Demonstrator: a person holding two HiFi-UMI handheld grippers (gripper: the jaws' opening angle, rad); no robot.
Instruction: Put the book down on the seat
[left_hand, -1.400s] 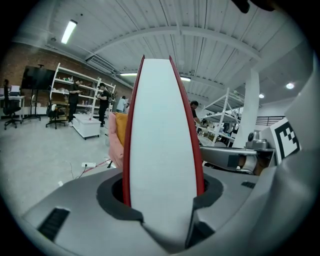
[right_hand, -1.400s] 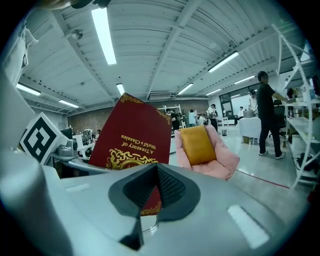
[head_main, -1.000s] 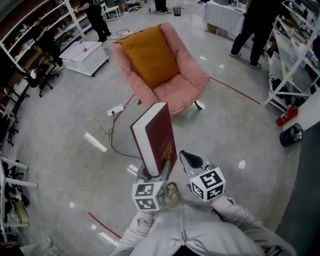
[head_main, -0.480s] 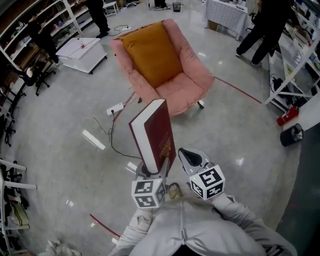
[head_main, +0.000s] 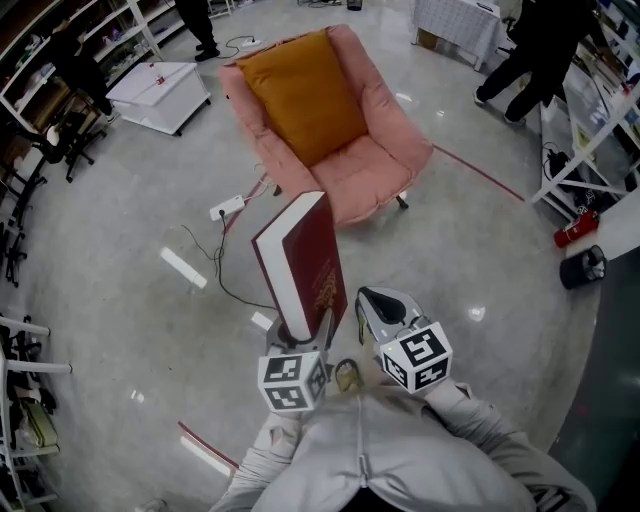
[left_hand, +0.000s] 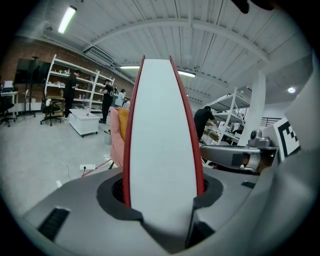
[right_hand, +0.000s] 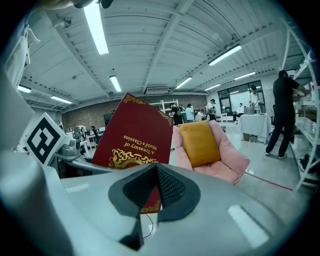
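Glossy floor (head_main: 130, 300), pink armchair (head_main: 385, 165) ahead, red book (head_main: 305, 262) upright, clamped in left hand-held gripper (head_main: 300, 335), right hand-held gripper (head_main: 370, 300) closed

You bring the book (head_main: 300, 262) a little closer to the pink armchair (head_main: 385, 165), which now fills slightly more of the head view. Your left claw (head_main: 300, 336) and right claw (head_main: 383, 305) both sit a touch higher in that view. The person in dark clothes (head_main: 545, 45) at upper right seems to step rightward.
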